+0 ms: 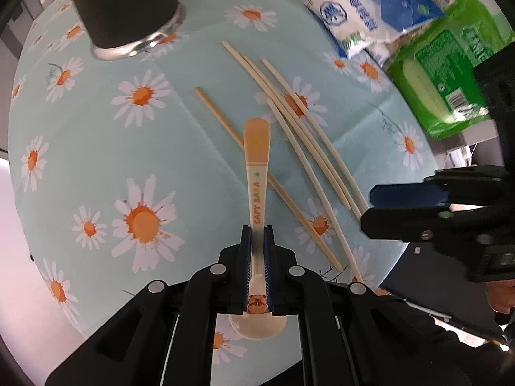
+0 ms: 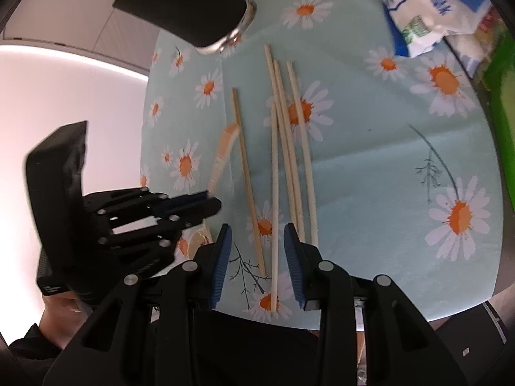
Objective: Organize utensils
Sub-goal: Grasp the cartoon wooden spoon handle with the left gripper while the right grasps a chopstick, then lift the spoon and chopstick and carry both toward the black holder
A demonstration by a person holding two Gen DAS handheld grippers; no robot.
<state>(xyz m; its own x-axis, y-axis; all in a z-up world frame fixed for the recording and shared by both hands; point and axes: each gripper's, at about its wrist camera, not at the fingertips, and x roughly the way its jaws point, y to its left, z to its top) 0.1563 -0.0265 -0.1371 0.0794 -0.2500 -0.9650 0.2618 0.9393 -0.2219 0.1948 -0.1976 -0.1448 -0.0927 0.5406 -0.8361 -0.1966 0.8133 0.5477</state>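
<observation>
My left gripper is shut on a cream spoon with an orange handle end and "CAPY BARA" lettering. The spoon's bowl shows below the pads, near the table's front edge. Several pale chopsticks lie loose on the daisy tablecloth, right of the spoon. In the right wrist view my right gripper hangs open over the near ends of the chopsticks, its blue pads apart and touching none. The left gripper with the spoon sits to its left.
A black tumbler with a steel base stands at the back left. A white-and-blue bag and a green packet crowd the back right. The table's front edge runs just under both grippers.
</observation>
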